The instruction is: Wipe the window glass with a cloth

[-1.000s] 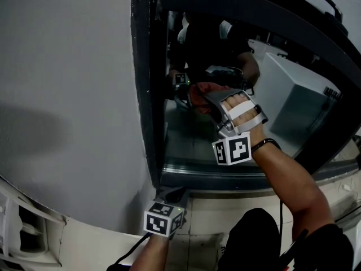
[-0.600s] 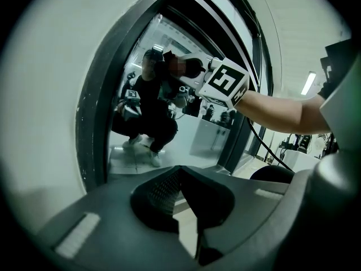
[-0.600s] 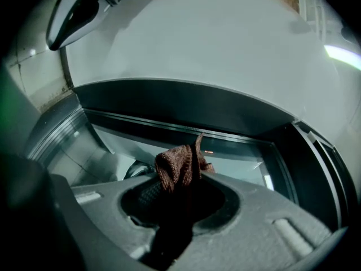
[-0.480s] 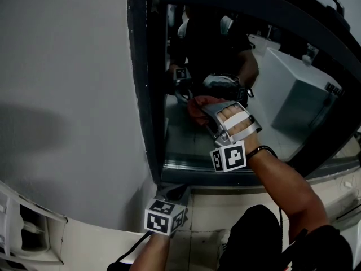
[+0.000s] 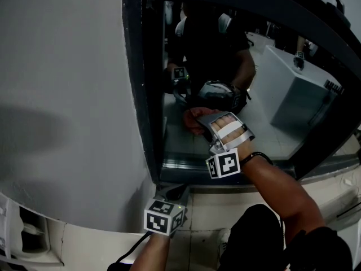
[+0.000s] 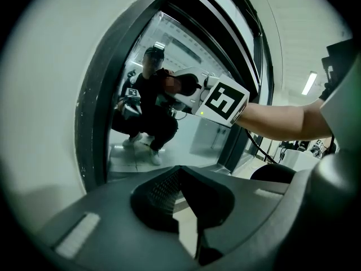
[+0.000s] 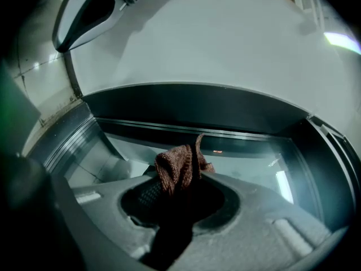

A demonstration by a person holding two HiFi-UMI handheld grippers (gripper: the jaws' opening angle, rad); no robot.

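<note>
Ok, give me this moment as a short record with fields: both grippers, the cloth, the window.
right gripper: raised to the pane, fingers shut on the cloth
cloth: reddish-brown knit, bunched, sticking out past the fingertips towards the window glass
window glass: reflects the person; cloth sits at its lower left part
frame: dark, round the glass
left gripper: low, below the window's bottom left corner, fingers together, nothing between them
wall: plain grey, left of the frame
</note>
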